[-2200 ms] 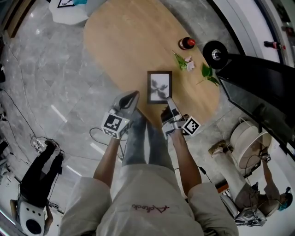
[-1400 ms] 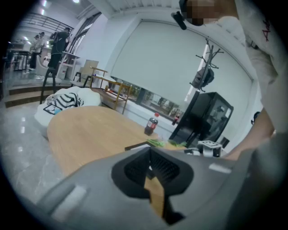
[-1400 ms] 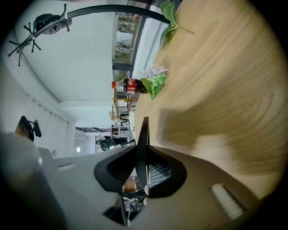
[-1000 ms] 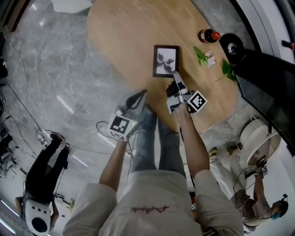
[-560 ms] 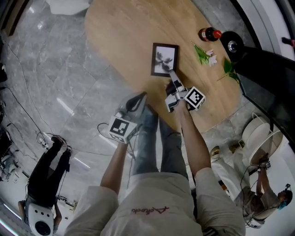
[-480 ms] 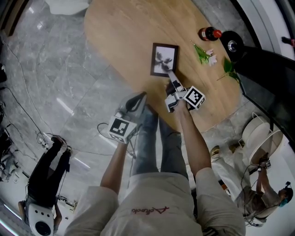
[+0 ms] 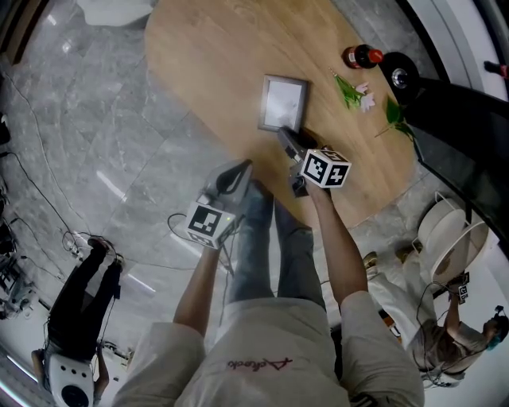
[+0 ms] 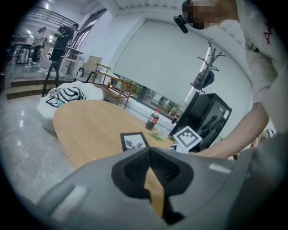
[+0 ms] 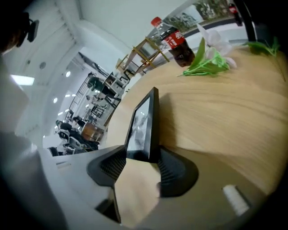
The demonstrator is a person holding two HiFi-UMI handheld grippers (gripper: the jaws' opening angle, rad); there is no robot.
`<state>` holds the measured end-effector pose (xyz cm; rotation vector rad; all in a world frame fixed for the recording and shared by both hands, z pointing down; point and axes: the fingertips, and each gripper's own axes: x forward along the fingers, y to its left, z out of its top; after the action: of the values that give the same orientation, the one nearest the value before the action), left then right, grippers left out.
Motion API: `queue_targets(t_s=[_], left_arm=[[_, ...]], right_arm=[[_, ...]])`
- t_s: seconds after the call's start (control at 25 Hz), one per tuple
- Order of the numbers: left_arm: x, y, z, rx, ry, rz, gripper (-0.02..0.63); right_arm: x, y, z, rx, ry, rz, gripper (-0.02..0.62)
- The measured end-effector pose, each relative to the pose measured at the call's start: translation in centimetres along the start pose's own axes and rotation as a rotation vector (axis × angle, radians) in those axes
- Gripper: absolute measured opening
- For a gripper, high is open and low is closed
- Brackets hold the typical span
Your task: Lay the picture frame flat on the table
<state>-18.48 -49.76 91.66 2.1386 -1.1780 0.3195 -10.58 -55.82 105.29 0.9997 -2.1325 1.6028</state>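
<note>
The black picture frame [image 7: 282,102] lies on the oval wooden table [image 7: 215,63] with its glass up, showing pale glare. The left gripper view has the frame [image 8: 133,140] flat on the wood. My right gripper [image 7: 286,137] is at its near edge. In the right gripper view that edge of the frame [image 9: 143,121] sits between the tips of my right gripper [image 9: 143,155]; the jaws are opening and no longer clamp it. My left gripper [image 7: 233,167] hangs off the table's near side, over the floor; in its own view the left gripper [image 8: 150,152] is shut with nothing in it.
A cola bottle [image 7: 359,57] lies at the table's far right, and flower sprigs [image 7: 354,91] lie between it and the frame. A black stand [image 7: 445,119] borders the table's right side. The table edge runs just under my right hand. A white cushion [image 7: 111,9] sits beyond the far end.
The right gripper rolled over at the frame's near edge and its jaws spread. The frame's face went from showing the dark picture to pale glare. The left gripper stayed still.
</note>
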Motion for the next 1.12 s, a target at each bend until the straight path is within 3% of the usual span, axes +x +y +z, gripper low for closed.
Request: queue_targets(t_s=[0.4,0.68,0.88,1.12], left_arm=[[-0.5,0.0,0.5,-0.002,-0.025,-0.01,0.0],[-0.8,-0.3,1.5,0.013,-0.027,-0.007,0.0],[-1.4,-1.2,3.1,0.037,-0.039,-0.019,0.0],[-2.1,-2.9,5.4,0.066,-0.059,-0.029,0.0]], right_arm=[[-0.3,-0.4,-1.6,-0.383,0.098,-0.203,0.245],[-1.7,-0.5,-1.4,-0.442,0.089,-0.275,0.203],[-3.7,0.1,-0.8,-0.451,0.088,-0.333,0.005],[-6.2,2.6,-0.3,-0.461,0.081,-0.286,0.005]])
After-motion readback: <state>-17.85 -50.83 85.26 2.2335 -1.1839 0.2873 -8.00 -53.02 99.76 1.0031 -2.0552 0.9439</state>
